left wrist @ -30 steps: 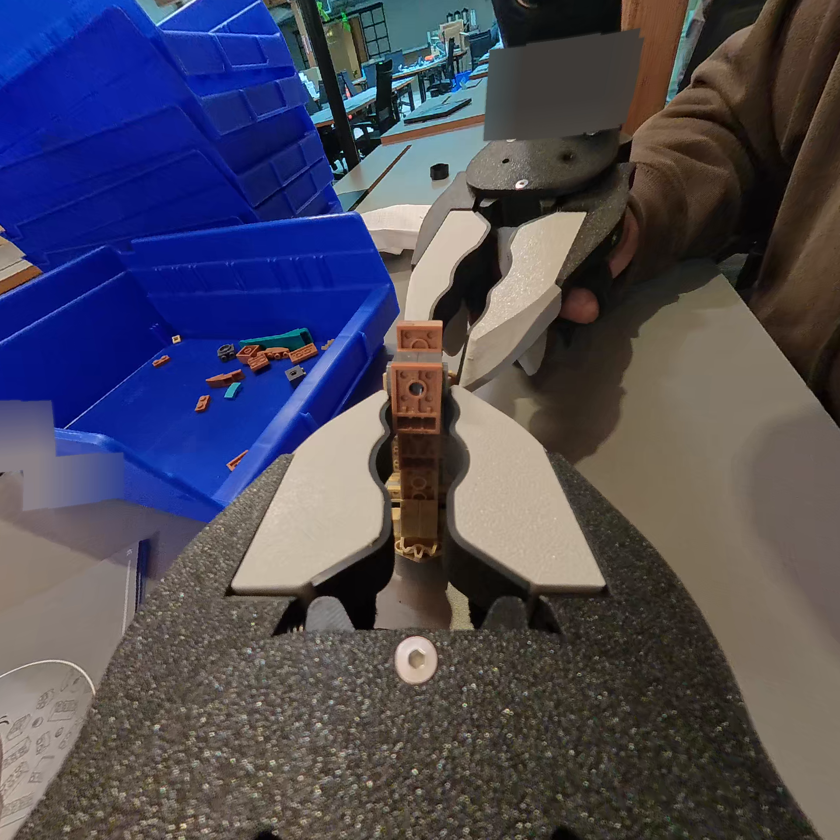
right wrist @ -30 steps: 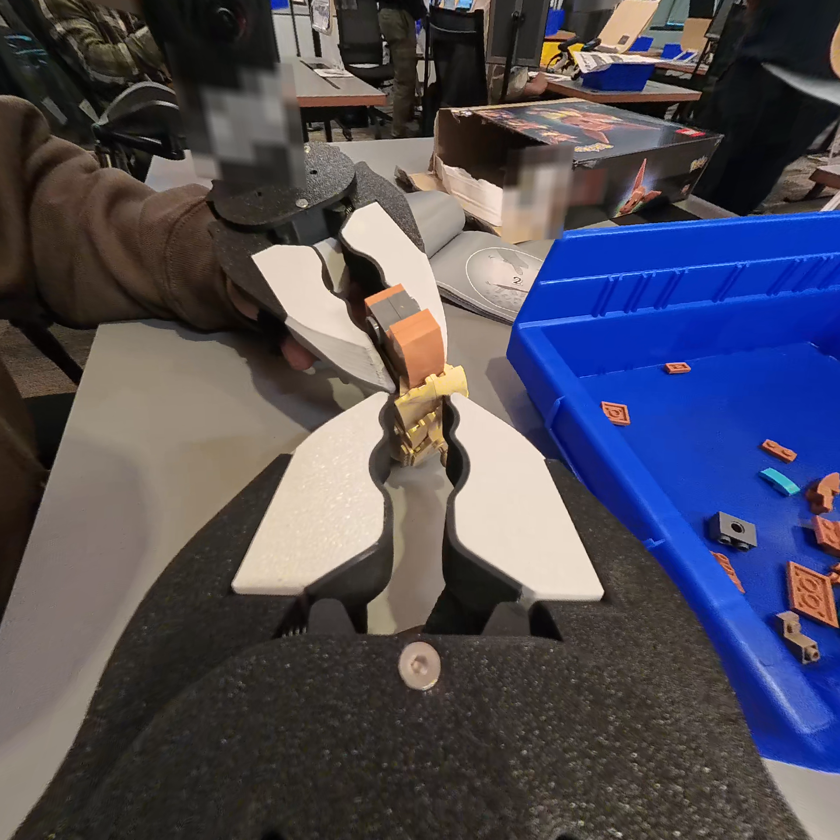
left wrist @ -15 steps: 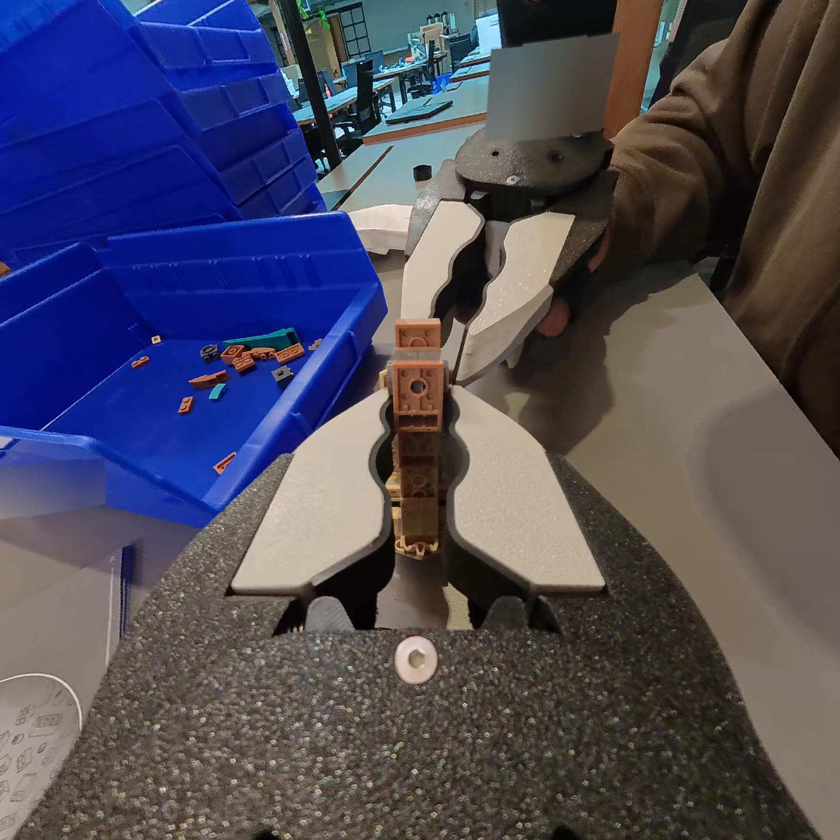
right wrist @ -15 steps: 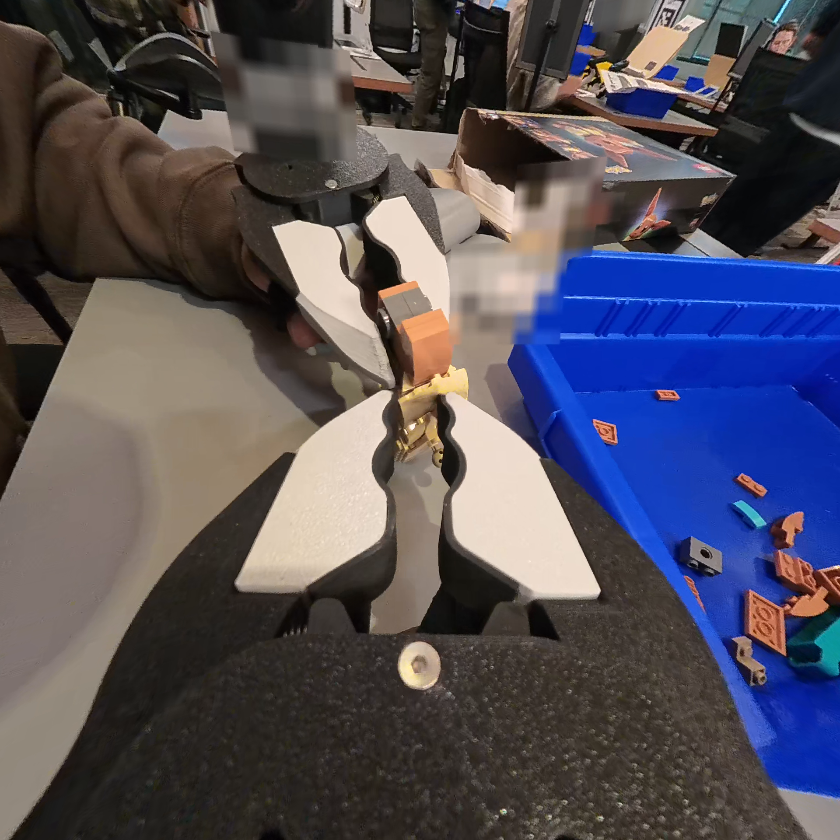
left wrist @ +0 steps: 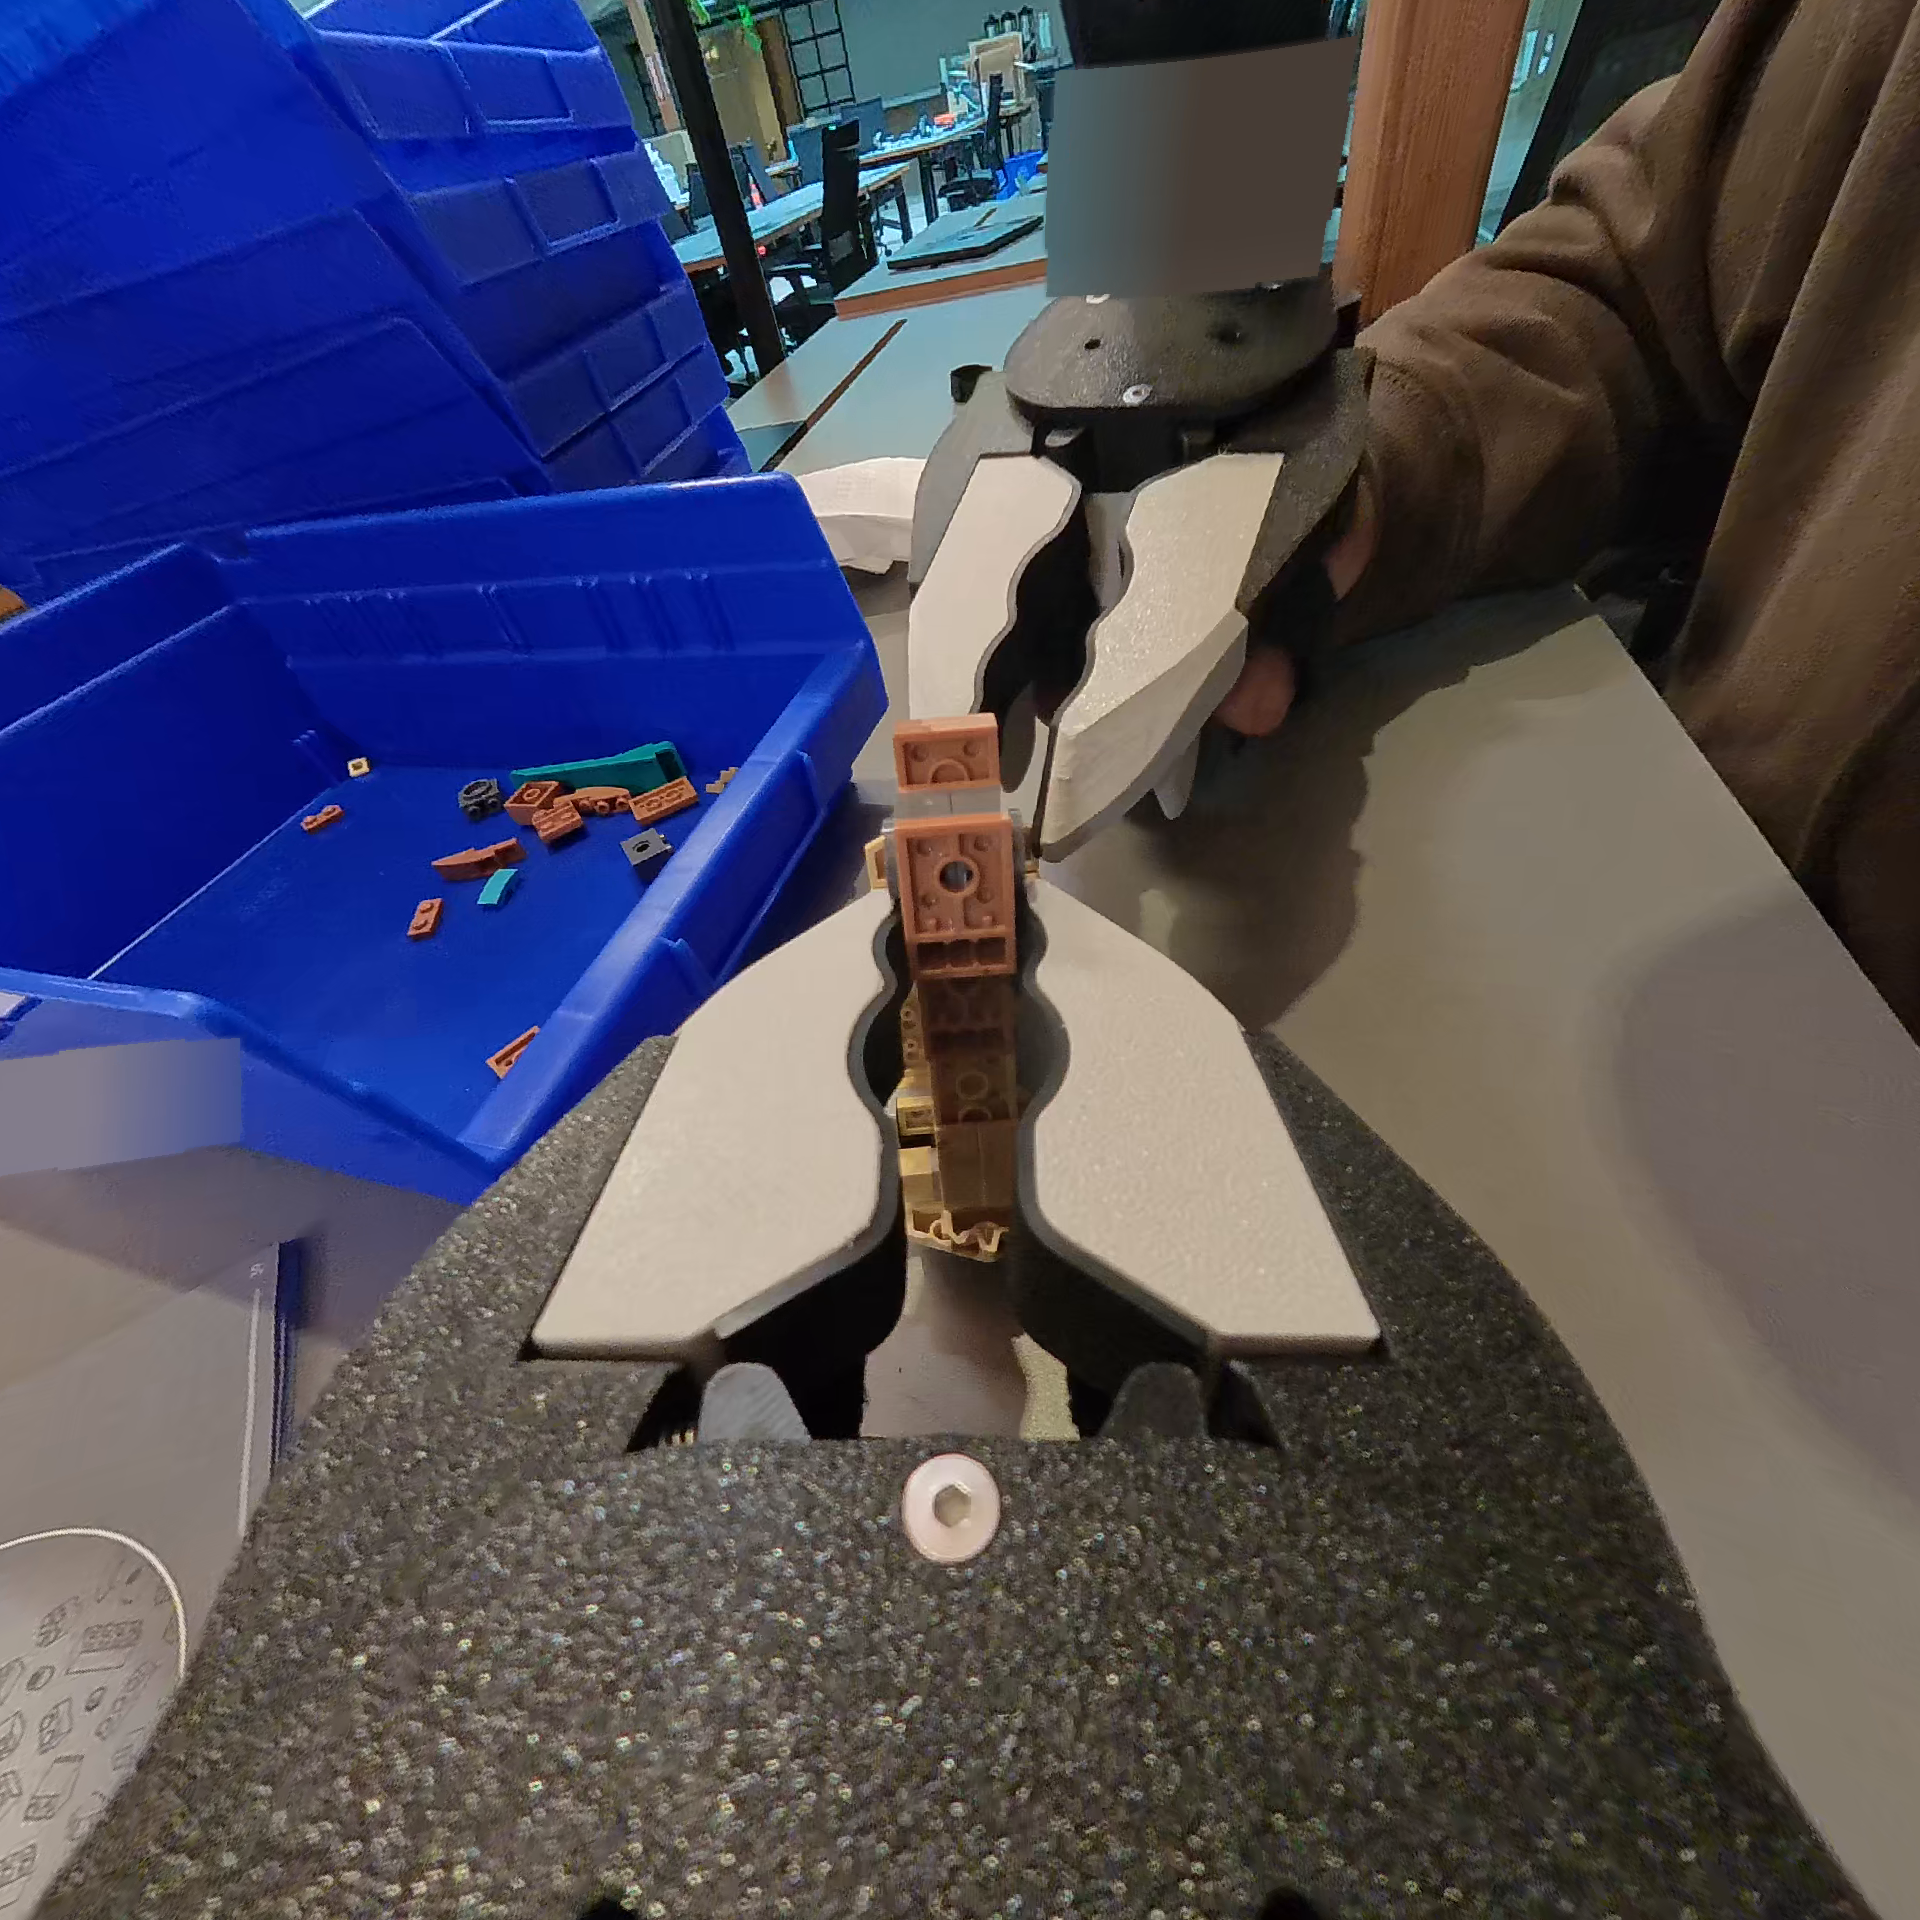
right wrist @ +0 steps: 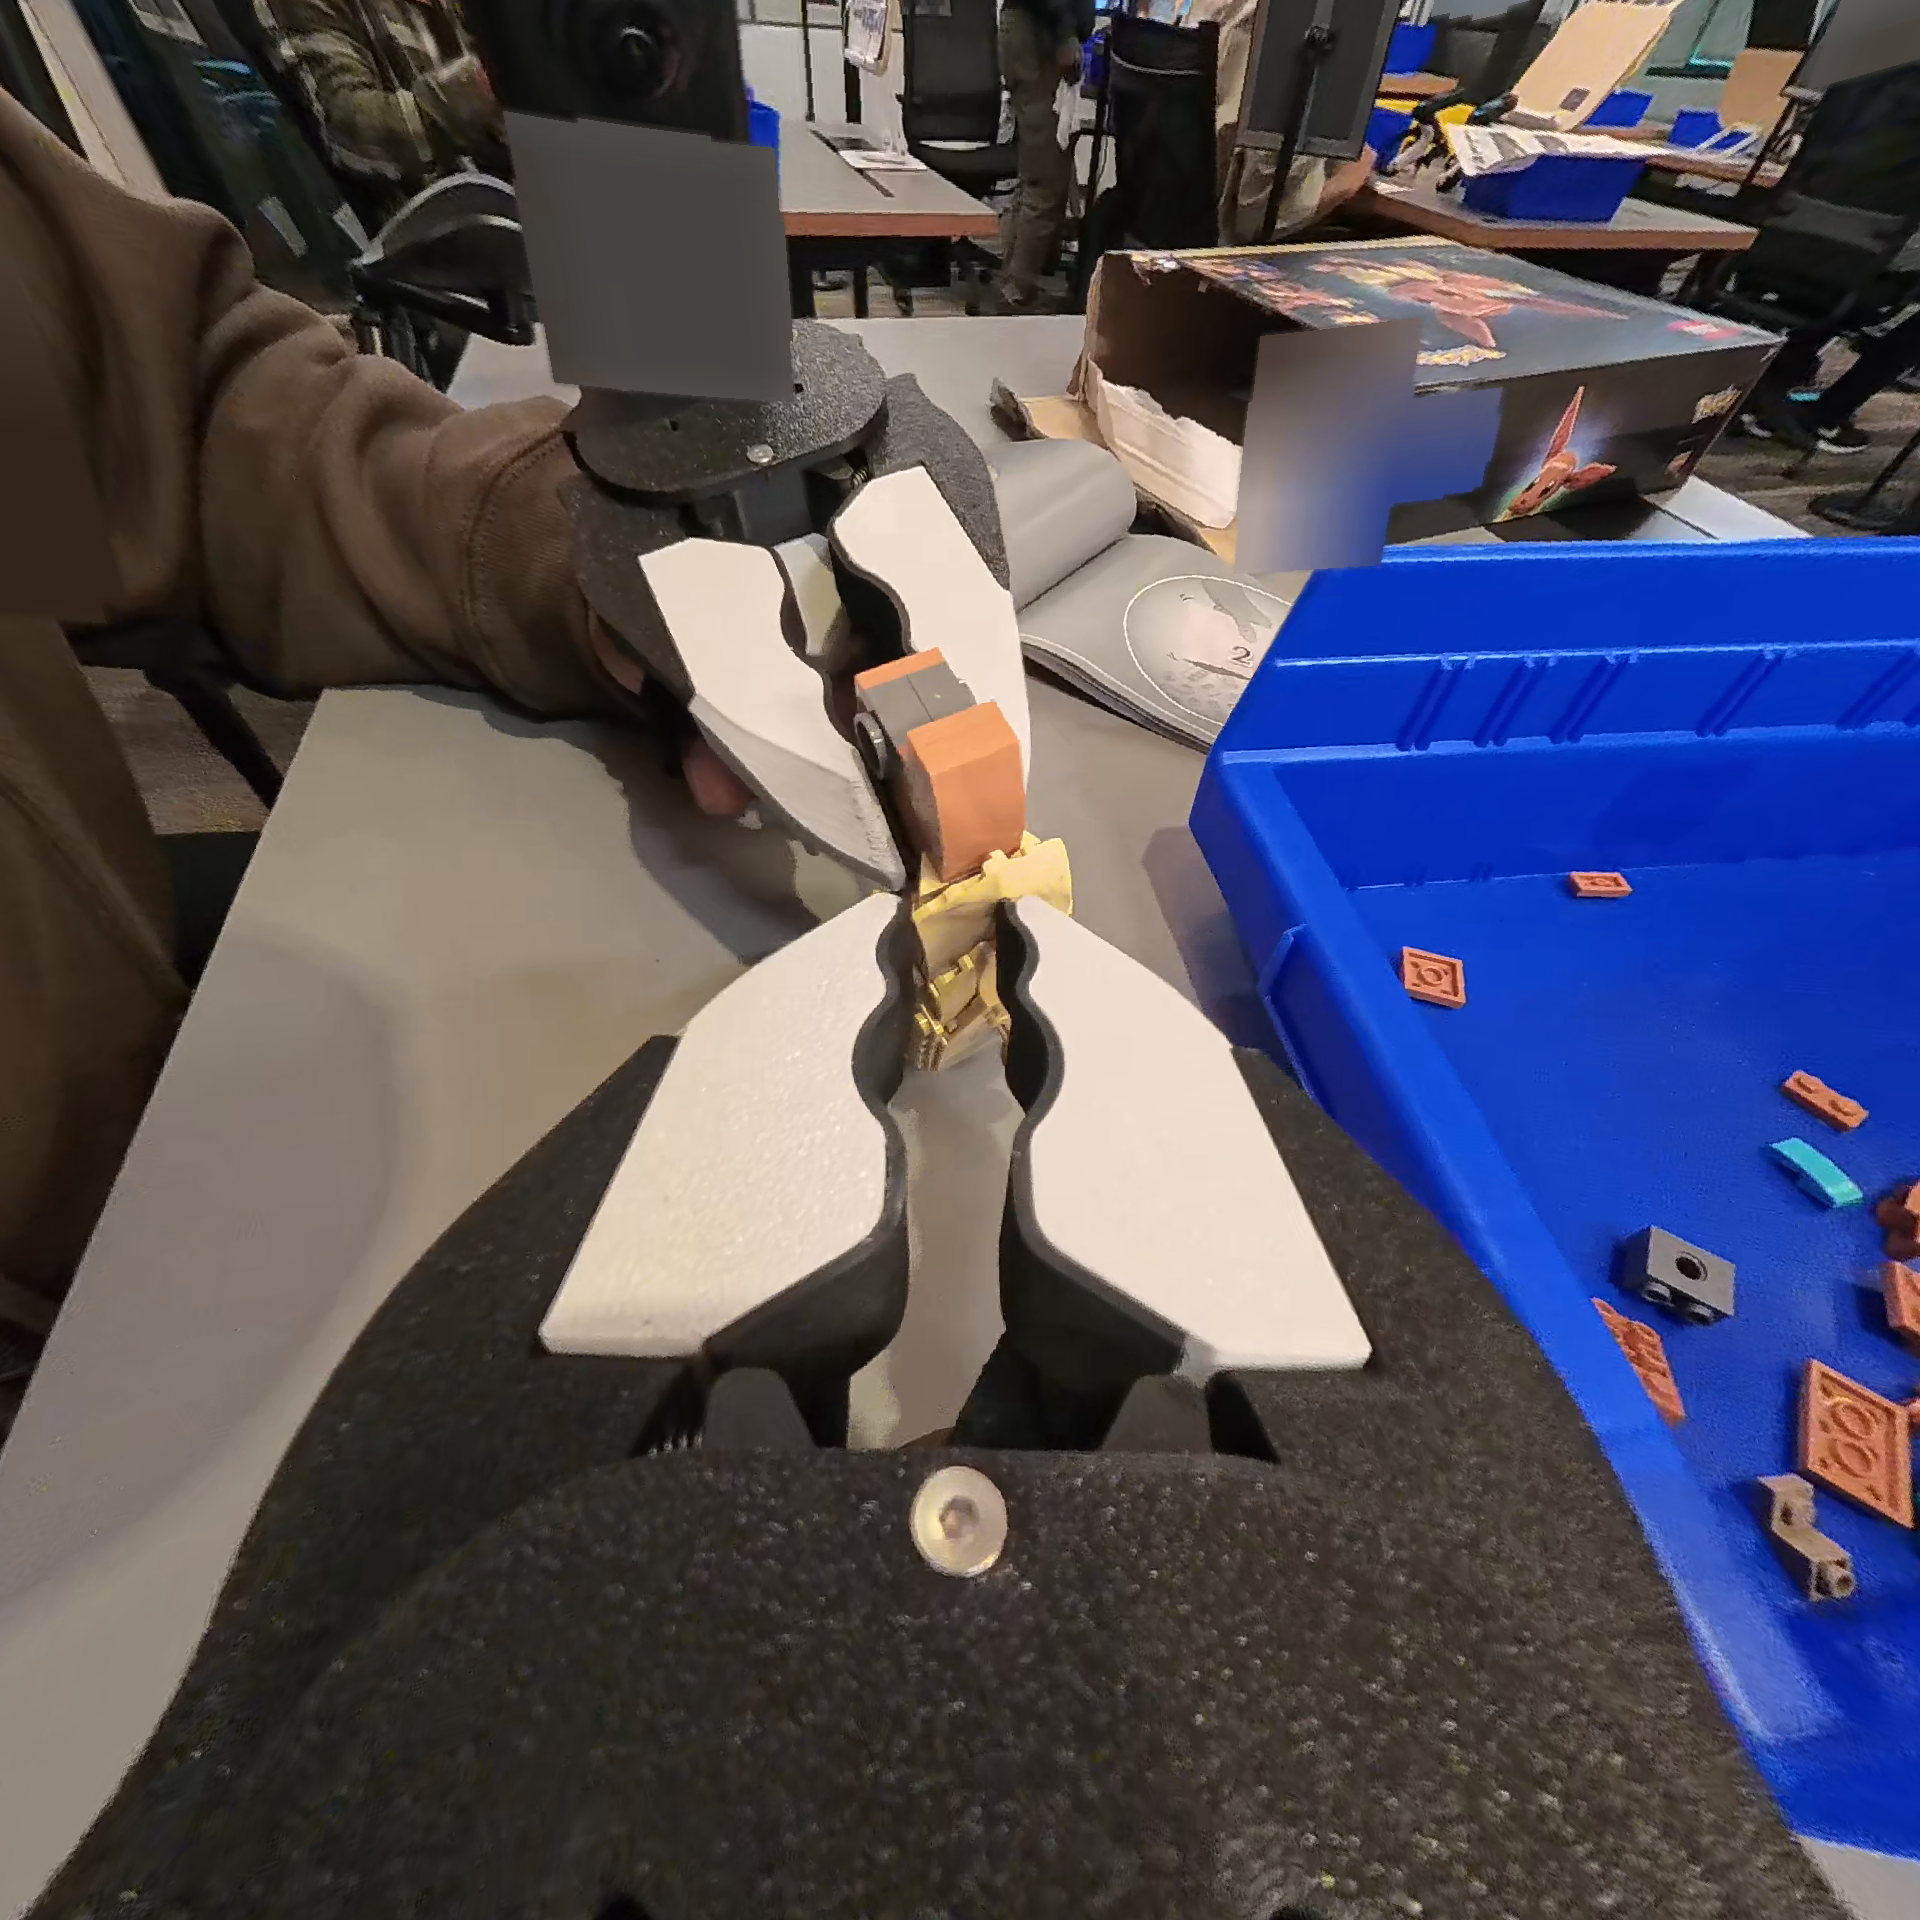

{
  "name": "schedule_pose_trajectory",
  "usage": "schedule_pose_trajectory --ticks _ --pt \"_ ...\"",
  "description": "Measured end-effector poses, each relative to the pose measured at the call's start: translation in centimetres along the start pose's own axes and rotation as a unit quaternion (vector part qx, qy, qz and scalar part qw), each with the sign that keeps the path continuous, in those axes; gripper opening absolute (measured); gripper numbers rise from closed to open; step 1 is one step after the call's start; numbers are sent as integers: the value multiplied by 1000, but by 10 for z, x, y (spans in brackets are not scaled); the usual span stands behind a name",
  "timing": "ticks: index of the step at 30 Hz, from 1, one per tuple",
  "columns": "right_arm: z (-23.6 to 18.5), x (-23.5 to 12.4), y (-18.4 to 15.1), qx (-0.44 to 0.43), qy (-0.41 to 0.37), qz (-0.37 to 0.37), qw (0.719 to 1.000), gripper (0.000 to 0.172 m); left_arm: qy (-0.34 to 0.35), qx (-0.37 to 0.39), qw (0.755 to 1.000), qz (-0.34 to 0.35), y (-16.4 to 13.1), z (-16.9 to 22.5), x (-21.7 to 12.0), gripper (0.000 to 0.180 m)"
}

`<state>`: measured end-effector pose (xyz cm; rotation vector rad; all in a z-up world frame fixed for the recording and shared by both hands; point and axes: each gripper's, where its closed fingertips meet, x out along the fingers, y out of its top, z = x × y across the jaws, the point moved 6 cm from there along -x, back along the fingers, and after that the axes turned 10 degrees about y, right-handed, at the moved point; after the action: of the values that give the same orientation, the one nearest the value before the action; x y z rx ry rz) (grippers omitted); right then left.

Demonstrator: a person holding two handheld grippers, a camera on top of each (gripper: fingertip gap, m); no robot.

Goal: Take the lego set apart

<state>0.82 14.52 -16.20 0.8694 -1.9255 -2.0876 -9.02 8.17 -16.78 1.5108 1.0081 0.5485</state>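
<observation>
Above the grey table (left wrist: 1558, 1039), both tools meet tip to tip. Left gripper (left wrist: 956, 914) clamped on a brown-and-grey brick assembly (left wrist: 956, 894) — right gripper (right wrist: 951, 914) clamped on its tan-and-gold end (right wrist: 961, 987). Blue bin (right wrist: 1558, 665) of loose bricks (right wrist: 1855, 1444) just beside.

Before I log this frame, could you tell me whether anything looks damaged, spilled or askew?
The cardboard box behind the blue bin has a ragged, torn-open end. The loose bricks lie inside the bin, not spilled. Nothing else stands out.
</observation>
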Motion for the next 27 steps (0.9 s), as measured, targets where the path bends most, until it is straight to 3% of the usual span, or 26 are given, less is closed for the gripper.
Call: schedule_pose_trajectory --ticks 6,8,11,14,17,27 --pt "1 -1 0 12 8 1 1000 11 3 0 1000 -1 -1 -1 0 18" --pt "0 -2 1 10 10 1 1000 0 5 -4 1000 -1 -1 -3 -1 18" --pt "19 -14 -6 10 -42 -10 999 0 6 -11 1000 -3 -3 -10 -5 17" --pt "28 -24 -6 35 -28 19 999 0 8 -15 1000 -3 -3 -10 -4 18" --pt "20 -21 -6 7 -7 23 1000 0 -2 -25 1000 -3 -3 -11 -4 17" --pt "-7 -2 -14 -92 34 -43 994 43 -64 28 997 23 0 8 -5 17"
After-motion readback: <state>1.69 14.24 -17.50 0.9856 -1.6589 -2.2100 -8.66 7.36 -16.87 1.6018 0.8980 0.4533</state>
